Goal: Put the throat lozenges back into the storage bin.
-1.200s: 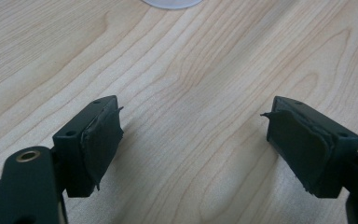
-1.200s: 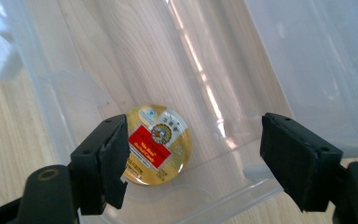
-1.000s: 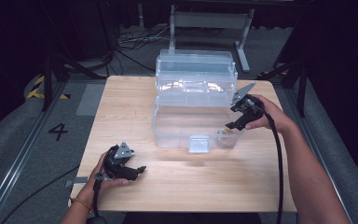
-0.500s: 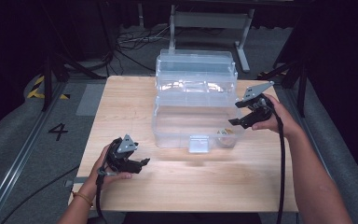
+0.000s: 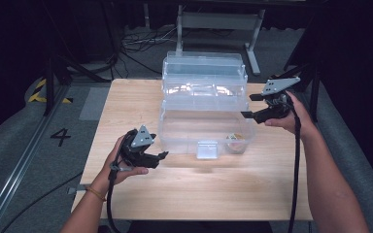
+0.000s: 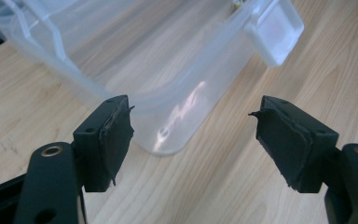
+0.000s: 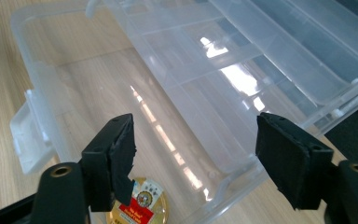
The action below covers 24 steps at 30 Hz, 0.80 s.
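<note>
My left gripper sits low over the wooden table, jaws wide apart, nothing between them. In the left gripper view they point at the near left corner of the clear plastic box, close but not touching; the box's white front latch is up right of them. My right gripper is up off the table at the box's right side, just beside its open top edge, jaws also spread, holding nothing. The right gripper view looks down into the box: bare floor, lid tipped back behind with divided trays. A small round tin with a gold label lies on the box floor at the front right corner, just right of the latch; in the right gripper view the tin shows right beside my left-hand jaw, below it, untouched. Box stands mid-table, toward the far edge.
</note>
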Tool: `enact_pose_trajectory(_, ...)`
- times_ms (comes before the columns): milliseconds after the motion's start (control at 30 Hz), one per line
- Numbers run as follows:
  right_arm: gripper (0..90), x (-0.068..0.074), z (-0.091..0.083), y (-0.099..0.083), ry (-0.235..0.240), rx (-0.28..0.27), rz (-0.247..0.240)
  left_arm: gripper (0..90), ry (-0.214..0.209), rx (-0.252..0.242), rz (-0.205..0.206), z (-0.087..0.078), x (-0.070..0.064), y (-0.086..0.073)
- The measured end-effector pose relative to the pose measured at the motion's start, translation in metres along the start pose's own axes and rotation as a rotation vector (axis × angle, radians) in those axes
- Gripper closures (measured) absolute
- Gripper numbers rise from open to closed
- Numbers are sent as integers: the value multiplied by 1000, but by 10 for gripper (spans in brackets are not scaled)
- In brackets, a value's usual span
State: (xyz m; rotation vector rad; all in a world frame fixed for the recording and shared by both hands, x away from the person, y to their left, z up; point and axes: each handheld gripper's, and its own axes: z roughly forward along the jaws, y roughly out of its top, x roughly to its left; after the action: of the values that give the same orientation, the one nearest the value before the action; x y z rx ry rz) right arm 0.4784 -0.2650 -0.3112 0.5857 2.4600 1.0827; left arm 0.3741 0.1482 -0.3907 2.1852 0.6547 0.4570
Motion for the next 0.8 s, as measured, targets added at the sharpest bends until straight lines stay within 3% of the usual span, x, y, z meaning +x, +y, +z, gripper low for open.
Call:
enact_pose_trajectory(333, 342, 0, 24, 13, 5, 46, -22, 314, -13, 52, 67, 25, -5, 33)
enact_pose_trajectory(433, 352, 2, 35, 14, 20, 66, -24, 331, -15, 80, 91, 33, -6, 37)
enact_pose_trajectory(600, 377, 4, 45, 16, 27, 78, -34, 448, -60, 114, 114, 41, -4, 39)
enact_pose_trajectory(800, 390, 6, 58, 17, 37, 100, -42, 514, -83, 144, 112, 52, 0, 39)
